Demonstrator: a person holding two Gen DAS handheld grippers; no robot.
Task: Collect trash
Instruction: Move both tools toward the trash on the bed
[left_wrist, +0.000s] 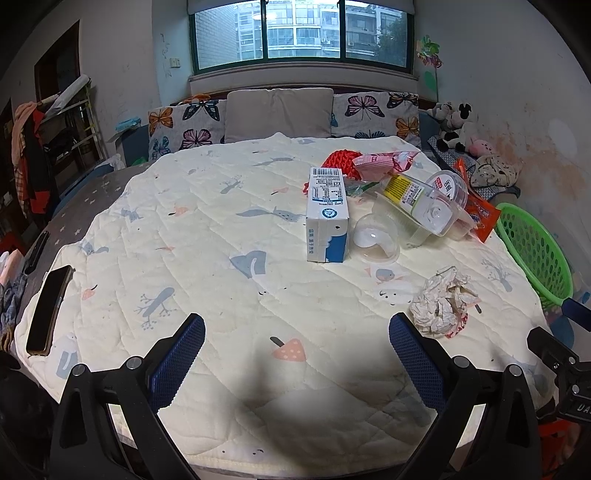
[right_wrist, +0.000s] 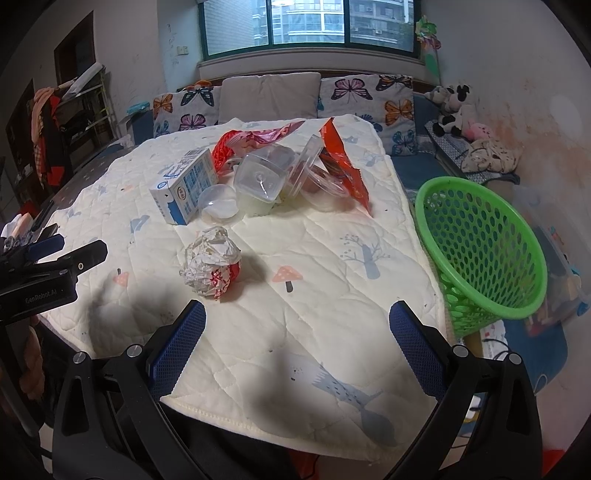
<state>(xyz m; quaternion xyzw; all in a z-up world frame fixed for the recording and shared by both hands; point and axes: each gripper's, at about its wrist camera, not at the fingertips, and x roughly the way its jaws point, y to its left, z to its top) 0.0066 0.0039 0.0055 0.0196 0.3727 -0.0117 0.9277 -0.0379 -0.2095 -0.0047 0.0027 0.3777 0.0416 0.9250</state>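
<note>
Trash lies on a quilted bed cover (left_wrist: 207, 236). A crumpled paper ball (left_wrist: 441, 302) (right_wrist: 211, 263) is nearest. Behind it lie a milk carton (left_wrist: 328, 214) (right_wrist: 184, 186), a clear dome lid (left_wrist: 375, 240) (right_wrist: 218, 205), clear plastic cups (left_wrist: 424, 206) (right_wrist: 260, 181) and red and pink wrappers (left_wrist: 380, 162) (right_wrist: 338, 158). A green mesh basket (right_wrist: 480, 251) (left_wrist: 532, 251) stands off the bed's right edge. My left gripper (left_wrist: 297, 332) is open and empty, the paper ball just beyond its right finger. My right gripper (right_wrist: 297, 321) is open and empty, the ball ahead to its left.
A phone (left_wrist: 50, 308) lies at the cover's left edge. Pillows (left_wrist: 277, 110) line the headboard. Plush toys (right_wrist: 454, 107) sit at the far right. A clothes rack (left_wrist: 33, 155) stands at left. The left gripper's body (right_wrist: 40, 273) shows in the right wrist view.
</note>
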